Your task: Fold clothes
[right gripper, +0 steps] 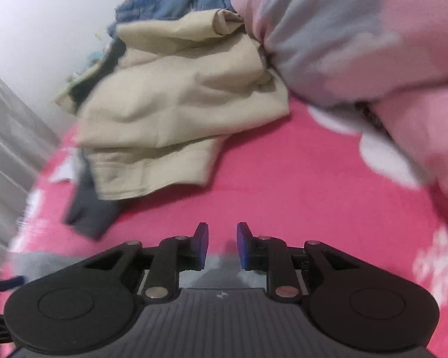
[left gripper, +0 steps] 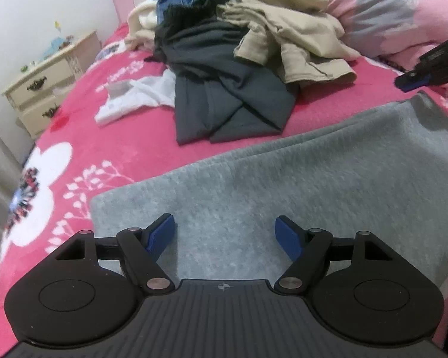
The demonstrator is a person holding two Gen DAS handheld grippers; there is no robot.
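Fleece (left gripper: 298, 185) — grey, folded flat on the pink bedspread (left gripper: 128, 155).

Both tools share one build. The left tongs (left gripper: 225, 235) have matte black linkage arms tipped with blue ribbed pads (left gripper: 161, 234), joined by round silver rivets, with triangular cut-outs in the outer links. Two large black discs, each with a raised inner circle, flank a dark grey ribbed plate bearing a small white crosshair mark at its front edge. The right tongs (right gripper: 222, 246) repeat this: black arms, blue pads (right gripper: 201, 246), silver and copper-toned rivets, twin discs and the same grooved grey plate with a faint white mark
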